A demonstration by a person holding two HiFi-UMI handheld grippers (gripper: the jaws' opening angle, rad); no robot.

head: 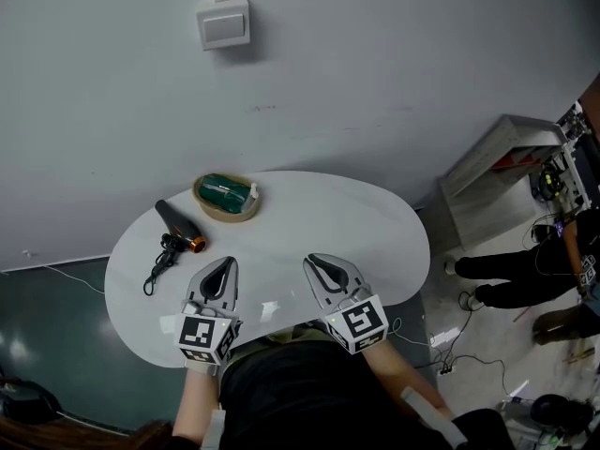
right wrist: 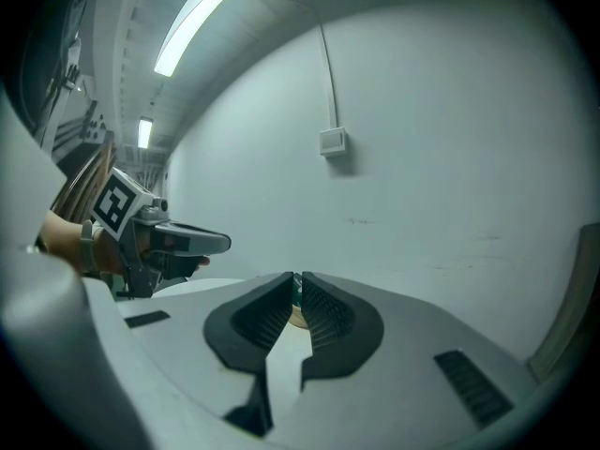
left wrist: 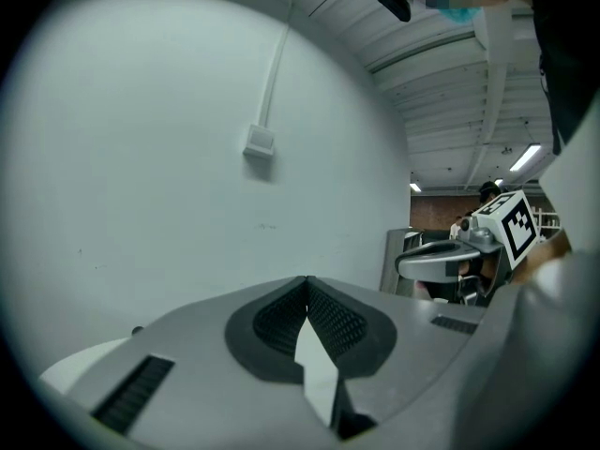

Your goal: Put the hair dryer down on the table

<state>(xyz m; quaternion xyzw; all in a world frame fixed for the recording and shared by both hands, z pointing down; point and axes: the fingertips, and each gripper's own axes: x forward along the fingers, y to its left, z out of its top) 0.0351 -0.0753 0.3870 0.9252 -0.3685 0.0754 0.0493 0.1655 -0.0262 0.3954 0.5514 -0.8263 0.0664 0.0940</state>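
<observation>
A black hair dryer [head: 179,225] with an orange ring lies flat on the white oval table [head: 375,242] near its left end, its black cord [head: 157,269] trailing toward the front edge. My left gripper [head: 226,262] hovers over the table's front, right of the dryer and apart from it, shut with nothing between its jaws. My right gripper [head: 313,261] is beside it, also shut and empty. In the left gripper view my left gripper [left wrist: 306,285] faces the wall, with the right gripper [left wrist: 441,262] at the right. In the right gripper view my right gripper [right wrist: 295,280] has its tips closed.
A woven basket [head: 226,196] with green contents stands at the table's back left, behind the dryer. A wall switch box [head: 223,23] is above. A grey cabinet [head: 497,176] and a person's legs [head: 506,279] are to the right, with cables on the floor.
</observation>
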